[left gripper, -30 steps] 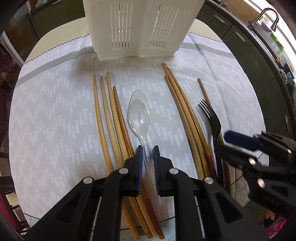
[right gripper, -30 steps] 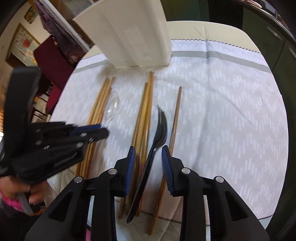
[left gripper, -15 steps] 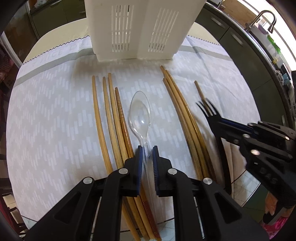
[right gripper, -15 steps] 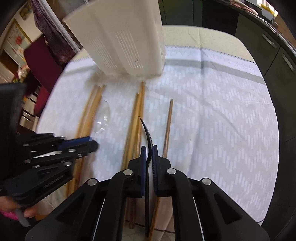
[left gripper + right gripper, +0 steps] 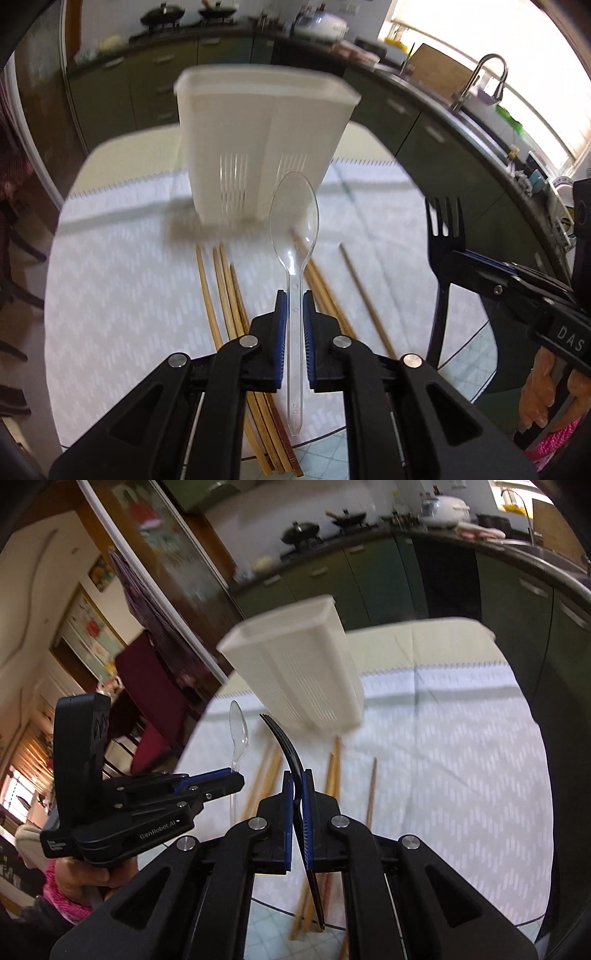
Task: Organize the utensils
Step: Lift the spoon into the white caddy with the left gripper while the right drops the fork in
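**Two thin utensils in the air, and each one can slip or miss the holder**

The left gripper (image 5: 293,325) is clamping the handle of the clear plastic spoon (image 5: 294,236), whose bowl is pointing up toward the white utensil holder (image 5: 264,147). The right gripper (image 5: 297,808) is pressing its pads on the black plastic fork (image 5: 284,746), with the tines curving forward. Both utensils are hanging above the worktop (image 5: 122,280), which a patterned cloth is covering, and the holder is standing at the far side of this cloth.

The spoon handle is smooth and narrow, and a long part of it is sticking out below the pads. I am judging that it can turn inside the grip if the bowl is knocking against the rim of the holder, and then it is falling outside. The fork is held by its thin edge, so it is likely to twist in the same way.

The two grippers are working close together. If both are going to the holder at once, they are risking to hit each other, or one utensil is catching the other.

The holder looks light and tall. A push on its upper wall is probably tipping it over. The wooden chopsticks (image 5: 221,291) are lying just in front of it, and a dropped utensil is landing among them and scattering them.
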Motion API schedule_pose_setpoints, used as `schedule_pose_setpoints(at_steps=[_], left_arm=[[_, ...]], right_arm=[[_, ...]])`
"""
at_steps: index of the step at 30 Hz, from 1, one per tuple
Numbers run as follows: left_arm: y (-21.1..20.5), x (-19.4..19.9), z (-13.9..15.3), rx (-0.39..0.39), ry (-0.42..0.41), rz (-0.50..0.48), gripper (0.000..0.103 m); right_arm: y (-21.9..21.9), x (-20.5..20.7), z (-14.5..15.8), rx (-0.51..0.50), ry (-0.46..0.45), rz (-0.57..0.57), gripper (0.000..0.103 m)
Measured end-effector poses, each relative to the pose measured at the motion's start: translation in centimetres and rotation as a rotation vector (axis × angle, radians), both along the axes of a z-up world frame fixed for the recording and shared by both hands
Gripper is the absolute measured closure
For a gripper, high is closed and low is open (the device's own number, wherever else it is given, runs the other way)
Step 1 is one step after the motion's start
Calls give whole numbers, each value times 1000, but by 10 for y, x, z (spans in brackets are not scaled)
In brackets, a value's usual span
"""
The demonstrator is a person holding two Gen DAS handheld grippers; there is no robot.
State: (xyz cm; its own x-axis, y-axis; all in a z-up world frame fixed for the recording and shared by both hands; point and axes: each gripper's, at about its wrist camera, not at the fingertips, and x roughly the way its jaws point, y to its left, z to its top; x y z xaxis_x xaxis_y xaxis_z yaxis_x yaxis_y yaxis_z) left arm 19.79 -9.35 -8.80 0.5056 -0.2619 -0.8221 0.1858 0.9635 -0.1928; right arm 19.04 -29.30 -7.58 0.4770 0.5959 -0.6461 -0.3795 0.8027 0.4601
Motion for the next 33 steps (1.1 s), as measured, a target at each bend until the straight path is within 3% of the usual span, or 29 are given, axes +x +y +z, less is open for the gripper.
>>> schedule_pose_setpoints(at_steps=[5,9,13,17,21,24,28,33], left_arm=[[0,-6,32,-29,-76,-1,94],[8,-2,74,-63,-188,11,94],[24,17,130,-123,-381,35,94],[28,41,157,-142,-551,48,94],[30,73,152,-140,-663,86,94],[27,89,142,-82,-742,114,94],[16,108,118,-8,-722,107,94],[17,111,95,2,-658,107,93]], right_arm=[[-2,-4,26,58,-64,4,97],[-4,-1,49,101,-123,-2,97],[-6,7,73,145,-171,-14,97],[-2,17,90,169,-196,-15,97],[2,24,99,182,-204,-13,97],[5,28,101,180,-201,-15,97],[5,32,101,171,-207,-26,97],[8,38,103,167,-226,-33,97]])
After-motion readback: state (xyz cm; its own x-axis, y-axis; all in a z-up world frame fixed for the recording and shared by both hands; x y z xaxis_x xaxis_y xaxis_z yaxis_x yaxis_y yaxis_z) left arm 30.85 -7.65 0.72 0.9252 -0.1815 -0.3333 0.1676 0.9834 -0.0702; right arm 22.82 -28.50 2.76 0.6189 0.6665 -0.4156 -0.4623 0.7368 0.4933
